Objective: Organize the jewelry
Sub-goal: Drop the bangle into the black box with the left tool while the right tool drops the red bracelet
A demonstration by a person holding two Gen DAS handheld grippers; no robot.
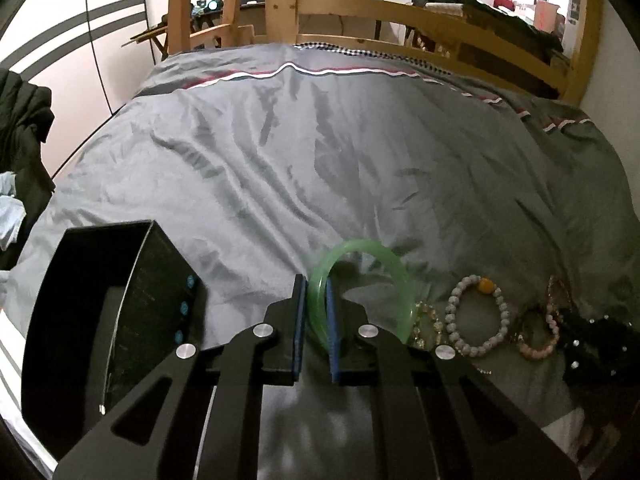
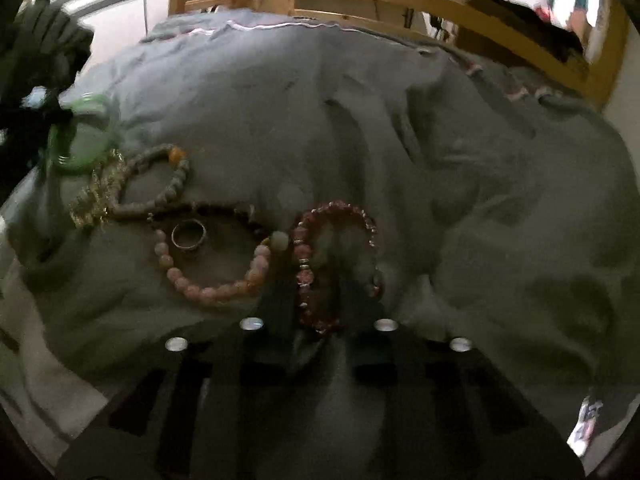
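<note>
A home bedroom: a wooden bed frame [image 1: 440, 12] around a rumpled grey duvet [image 1: 320, 152].

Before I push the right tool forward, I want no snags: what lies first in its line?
The dark red bracelet, lying straight ahead of the right tool on the duvet. The blur hides whether they already touch.

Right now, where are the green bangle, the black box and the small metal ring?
green bangle [image 1: 394, 268]: left wrist view, on its upper right arc.
black box [image 1: 160, 292]: left wrist view, on its right outer wall.
metal ring [image 2: 189, 234]: right wrist view, on its band.
</note>
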